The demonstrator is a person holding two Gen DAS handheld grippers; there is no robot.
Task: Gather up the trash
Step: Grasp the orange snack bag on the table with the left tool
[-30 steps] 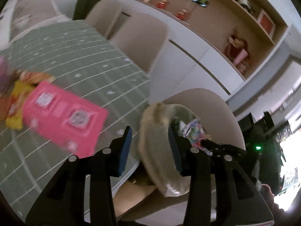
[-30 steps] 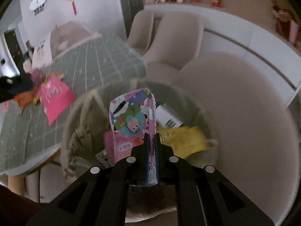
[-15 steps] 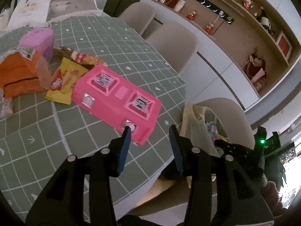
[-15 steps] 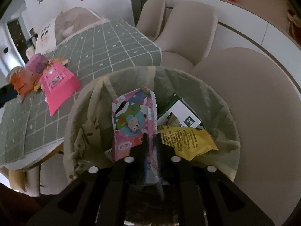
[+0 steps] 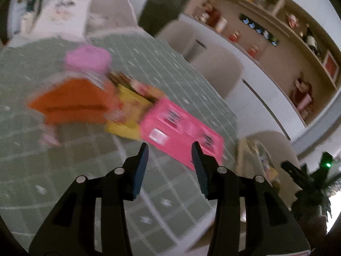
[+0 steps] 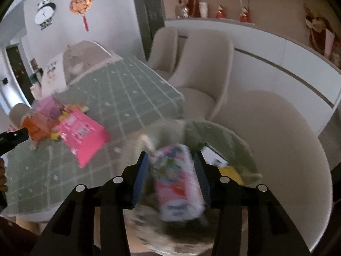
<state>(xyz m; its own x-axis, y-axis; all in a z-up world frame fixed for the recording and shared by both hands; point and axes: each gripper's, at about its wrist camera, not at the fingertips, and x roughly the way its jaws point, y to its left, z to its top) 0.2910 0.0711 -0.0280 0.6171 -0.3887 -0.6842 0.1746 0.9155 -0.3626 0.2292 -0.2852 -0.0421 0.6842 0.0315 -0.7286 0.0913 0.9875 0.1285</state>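
Right now the right gripper [image 6: 171, 160] hangs over the mouth of the trash bag [image 6: 245, 149], its jaws spread wide, and a colourful snack wrapper [image 6: 177, 179] sits blurred between the two blue pads; whether either pad touches it cannot be told, but the jaws are too far apart to be pinching it. The wrapper lies over the bag's opening, with a yellow wrapper [image 6: 231, 173] and a white card [image 6: 215, 155] visible inside the bag beside it. The bag rests on the seat of a beige chair [image 6: 277, 128] drawn up to the edge of the surface [image 6: 132, 98], which is covered by a green checked cloth. The left gripper [image 5: 169, 151] hovers above that cloth with its jaws also wide apart and nothing between them, pointed toward a pink box [image 5: 181, 128] lying flat near the surface's edge. Just behind the box, touching or overlapping it, are a yellow packet [image 5: 127, 111], an orange packet [image 5: 74, 104] and a pale pink tub [image 5: 88, 58], all smeared by motion blur. In the left wrist view the trash bag [image 5: 255, 155] shows off to the right, past the edge of the surface, well apart from the left gripper. Two more beige chairs [image 6: 204, 64] stand along the far side, before a white cabinet [image 6: 277, 59] with ornaments on its shelf.
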